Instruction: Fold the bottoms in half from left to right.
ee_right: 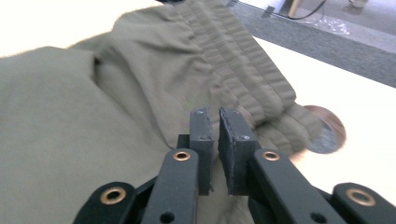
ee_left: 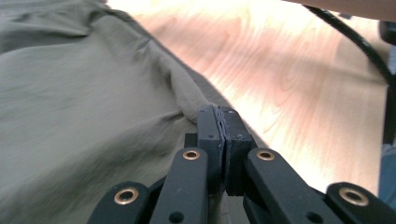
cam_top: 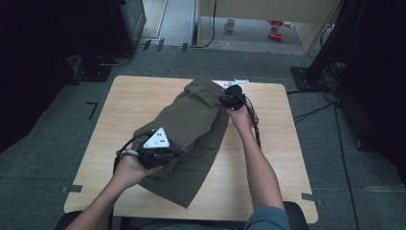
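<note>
An olive green garment (cam_top: 191, 124) with a ribbed elastic waistband (ee_right: 243, 70) lies crumpled across the wooden table (cam_top: 268, 158). My left gripper (cam_top: 173, 154) is at its near left part, with the jaws pressed together on a raised fold of the cloth (ee_left: 187, 100); the left gripper (ee_left: 219, 116) has the cloth pulled into ridges toward its tips. My right gripper (cam_top: 229, 98) is at the far right corner by the waistband. The right gripper (ee_right: 215, 116) has its jaws almost together, with olive cloth in the slim gap.
A small white object (cam_top: 237, 82) lies at the table's far edge. The right gripper's black cable (cam_top: 256, 124) trails along the forearm. A round brown disc (ee_right: 327, 130) is set in the tabletop by the waistband. Bare wood (cam_top: 119, 110) lies left and right of the garment.
</note>
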The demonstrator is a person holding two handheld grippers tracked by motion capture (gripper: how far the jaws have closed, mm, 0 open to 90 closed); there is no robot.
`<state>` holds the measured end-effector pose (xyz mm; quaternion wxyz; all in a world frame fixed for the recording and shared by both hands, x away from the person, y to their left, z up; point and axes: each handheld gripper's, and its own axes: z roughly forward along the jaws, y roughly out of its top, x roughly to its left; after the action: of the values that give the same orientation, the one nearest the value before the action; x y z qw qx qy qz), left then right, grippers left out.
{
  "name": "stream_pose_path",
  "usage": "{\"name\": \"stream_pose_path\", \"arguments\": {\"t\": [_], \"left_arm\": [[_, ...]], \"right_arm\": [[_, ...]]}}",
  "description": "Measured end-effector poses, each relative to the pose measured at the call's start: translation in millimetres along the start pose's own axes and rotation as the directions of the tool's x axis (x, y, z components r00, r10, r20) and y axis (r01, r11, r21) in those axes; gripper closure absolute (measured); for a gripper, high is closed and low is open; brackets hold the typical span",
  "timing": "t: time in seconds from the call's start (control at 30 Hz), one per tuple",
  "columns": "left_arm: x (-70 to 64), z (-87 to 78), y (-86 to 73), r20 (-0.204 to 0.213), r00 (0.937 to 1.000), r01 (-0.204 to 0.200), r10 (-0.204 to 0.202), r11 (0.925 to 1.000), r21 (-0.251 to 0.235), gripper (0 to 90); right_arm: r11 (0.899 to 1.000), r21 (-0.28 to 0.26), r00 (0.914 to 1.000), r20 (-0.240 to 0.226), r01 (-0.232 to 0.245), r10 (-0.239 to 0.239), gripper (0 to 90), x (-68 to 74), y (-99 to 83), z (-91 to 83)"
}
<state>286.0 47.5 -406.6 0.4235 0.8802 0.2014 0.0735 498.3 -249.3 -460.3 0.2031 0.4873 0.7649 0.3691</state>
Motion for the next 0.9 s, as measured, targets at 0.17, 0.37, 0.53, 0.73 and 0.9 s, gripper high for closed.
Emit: {"name": "stream_pose_path", "arguments": {"t": [0.17,0.37,0.53,0.73,0.9], "left_arm": [[-12.6,18.3,1.9,0.04,0.9992,0.0,-0.001,0.9997,0.026,89.4],[-28.9,38.1,3.3,0.097,0.9947,-0.037,0.033,0.9984,0.043,86.7],[-19.5,36.5,4.1,0.148,0.9888,0.02,-0.023,0.9995,0.025,75.4],[6.8,21.3,5.9,0.101,0.9938,0.05,-0.048,0.9985,-0.02,69.9],[38.7,16.7,0.5,0.067,0.9933,0.096,-0.094,0.995,-0.026,68.5]], "right_arm": [[1.0,0.027,0.9999,0.011,0.005,-0.005,81.0,-2.1,-4.8,-3.1],[1.0,0.016,0.9999,-0.013,-0.01,0.01,74.8,1.8,-4.8,-9.4],[1.0,0.005,0.9997,-0.024,-0.006,0.006,70.8,7.2,-9.1,-12.3],[1.0,0.017,0.998,-0.064,-0.005,0.006,67.3,12.8,-10.9,-16.9],[0.999,0.014,0.9973,-0.066,0.031,-0.03,65.9,19.7,-13.7,-20.1]]}}
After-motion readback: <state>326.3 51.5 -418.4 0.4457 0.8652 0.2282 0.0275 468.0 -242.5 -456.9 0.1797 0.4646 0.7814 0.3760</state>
